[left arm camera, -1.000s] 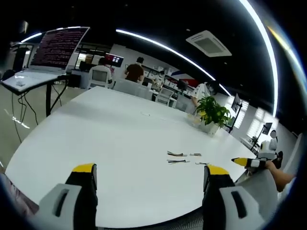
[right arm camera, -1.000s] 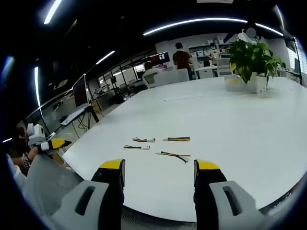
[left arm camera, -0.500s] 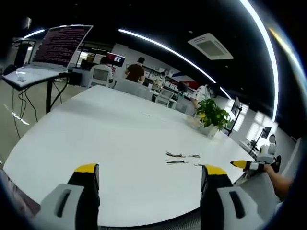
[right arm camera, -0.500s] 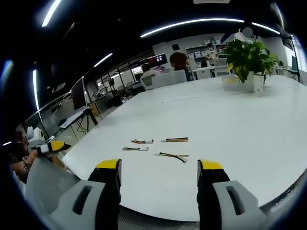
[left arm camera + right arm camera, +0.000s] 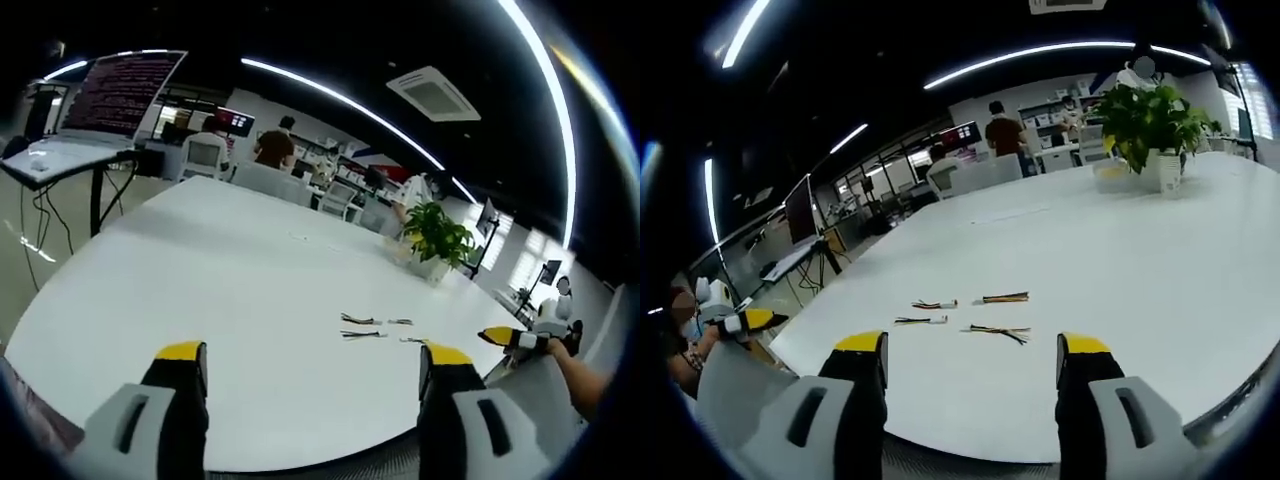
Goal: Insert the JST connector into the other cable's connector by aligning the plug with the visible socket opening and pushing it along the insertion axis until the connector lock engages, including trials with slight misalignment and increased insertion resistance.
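Observation:
Several short JST cables lie on the white table (image 5: 1120, 260). In the right gripper view I see one with a white connector (image 5: 934, 304), one with yellow and red wires (image 5: 1004, 297), another white-tipped one (image 5: 919, 321) and a dark splayed one (image 5: 998, 331). In the left gripper view the same cables (image 5: 362, 321) (image 5: 364, 335) lie small ahead to the right. My left gripper (image 5: 310, 352) is open and holds nothing. My right gripper (image 5: 972, 345) is open too, just short of the cables. The other gripper (image 5: 512, 339) enters the left gripper view from the right, and the other gripper (image 5: 748, 321) shows at left of the right gripper view.
A potted plant (image 5: 1148, 125) stands at the table's far side, also plant (image 5: 440, 235). A laptop on a stand (image 5: 95, 110) is off the table to the left. People sit at desks in the background (image 5: 272, 148). The table edge runs close below both grippers.
Both views have shifted slightly with the hands. The right gripper's jaws stand a little wider apart. The cables have not moved on the table.

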